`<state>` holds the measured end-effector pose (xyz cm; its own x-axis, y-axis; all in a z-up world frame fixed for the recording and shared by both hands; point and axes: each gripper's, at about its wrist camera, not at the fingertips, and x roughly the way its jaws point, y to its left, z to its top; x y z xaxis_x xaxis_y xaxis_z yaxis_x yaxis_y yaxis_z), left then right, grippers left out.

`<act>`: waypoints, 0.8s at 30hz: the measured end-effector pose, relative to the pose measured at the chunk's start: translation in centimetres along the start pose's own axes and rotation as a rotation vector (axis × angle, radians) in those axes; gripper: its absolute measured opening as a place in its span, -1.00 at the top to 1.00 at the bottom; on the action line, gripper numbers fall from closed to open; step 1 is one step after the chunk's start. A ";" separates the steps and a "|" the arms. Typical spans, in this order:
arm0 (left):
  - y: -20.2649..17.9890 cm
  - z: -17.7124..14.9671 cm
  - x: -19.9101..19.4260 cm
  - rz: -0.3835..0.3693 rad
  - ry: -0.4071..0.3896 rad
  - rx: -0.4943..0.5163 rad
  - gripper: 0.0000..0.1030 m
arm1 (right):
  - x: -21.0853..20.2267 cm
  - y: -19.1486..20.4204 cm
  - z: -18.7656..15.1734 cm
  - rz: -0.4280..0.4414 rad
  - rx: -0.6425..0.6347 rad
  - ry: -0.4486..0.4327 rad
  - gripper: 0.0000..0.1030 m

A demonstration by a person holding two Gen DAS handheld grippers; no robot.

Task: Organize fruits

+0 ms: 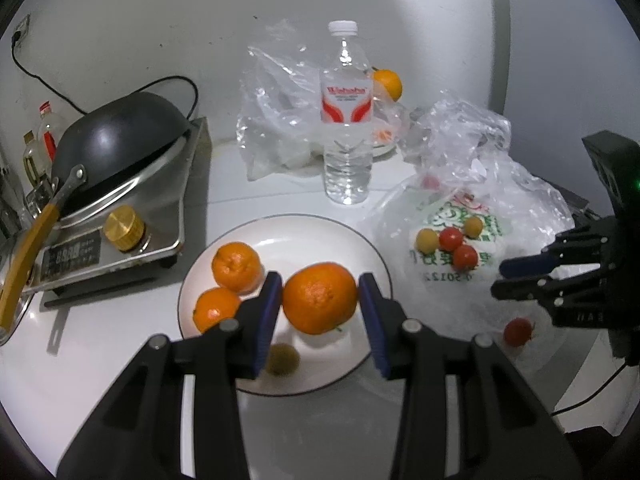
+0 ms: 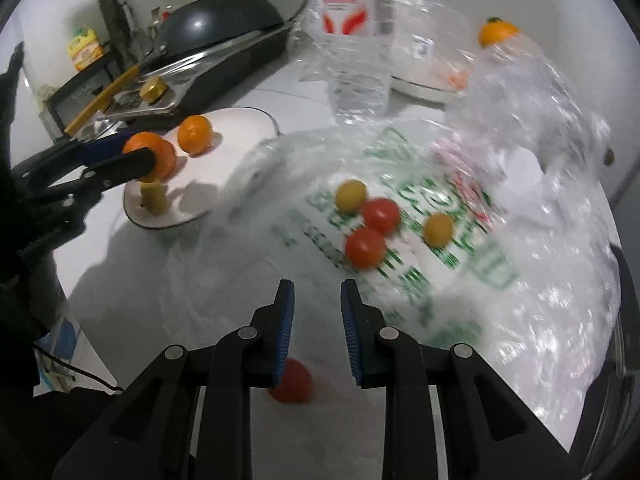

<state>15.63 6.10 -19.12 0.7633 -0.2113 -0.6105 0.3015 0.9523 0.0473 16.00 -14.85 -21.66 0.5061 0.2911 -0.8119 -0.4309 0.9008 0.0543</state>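
My left gripper [image 1: 320,300] holds a large orange [image 1: 319,298] between its blue pads, just above a white plate [image 1: 360,248]. Two smaller oranges [image 1: 236,266] and a small green fruit [image 1: 282,358] lie on the plate. Red and yellow cherry tomatoes [image 1: 452,240] lie on a flat plastic bag [image 1: 460,280]. My right gripper [image 2: 318,320] is open and empty above a loose red tomato [image 2: 292,382] on the table. The left gripper with its orange also shows in the right wrist view [image 2: 150,156].
A water bottle [image 1: 346,120] stands behind the plate. A black pan [image 1: 116,140] sits on a steel cooker [image 1: 132,216] at the left. More crumpled plastic bags [image 1: 280,112] and another orange [image 1: 388,84] lie at the back.
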 end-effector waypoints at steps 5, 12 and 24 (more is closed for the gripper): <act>-0.8 -0.3 -0.1 -0.001 0.013 0.003 0.21 | -0.9 -0.7 -1.4 0.004 0.008 0.008 0.49; -1.7 -0.6 -0.8 -0.001 0.016 0.013 0.21 | -1.0 0.8 -2.2 0.057 -0.020 0.025 0.49; -1.8 -1.2 -2.5 0.007 0.003 0.020 0.21 | -0.6 2.8 -2.8 0.090 -0.049 0.056 0.48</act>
<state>12.53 5.21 -18.65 0.7637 -0.2036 -0.6126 0.3069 0.9494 0.0672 12.39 -13.37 -22.61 0.4218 0.3499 -0.8365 -0.5095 0.8546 0.1006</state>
